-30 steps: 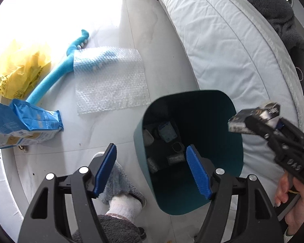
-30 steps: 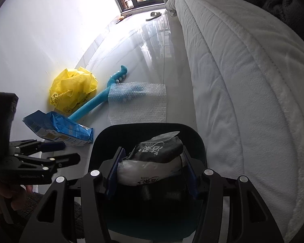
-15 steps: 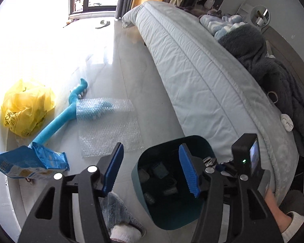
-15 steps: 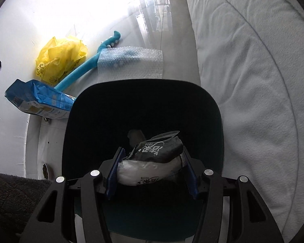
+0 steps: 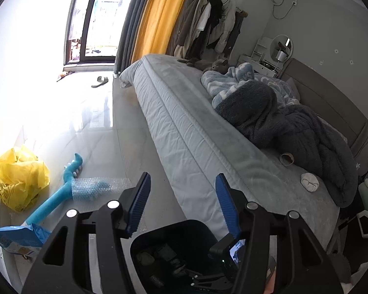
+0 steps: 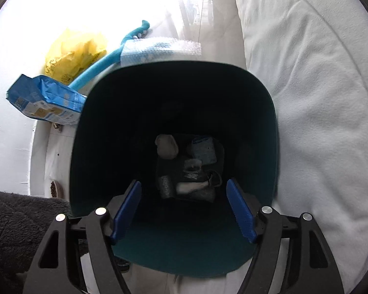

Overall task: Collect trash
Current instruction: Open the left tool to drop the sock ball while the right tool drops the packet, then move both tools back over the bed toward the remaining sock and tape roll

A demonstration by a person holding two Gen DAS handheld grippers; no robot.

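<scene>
The right gripper hangs over the mouth of the teal bin, pointing steeply down; its jaws have just been opening and nothing is between them. The black-and-white wrapper seems to lie at the bottom among the other scraps, though the bin's depth is too dark to be sure which piece it is. The step in hand is the drop, and it looks done. To finish it well the person should lift the right gripper straight up, clear of the rim, so the bin is not tipped.

The left gripper is held apart and empty, looking over the bed toward what may be trash near the blanket: a cardboard roll and a crumpled white wad. On the floor by the bin a yellow bag, bubble wrap and a blue packet are still to be collected
</scene>
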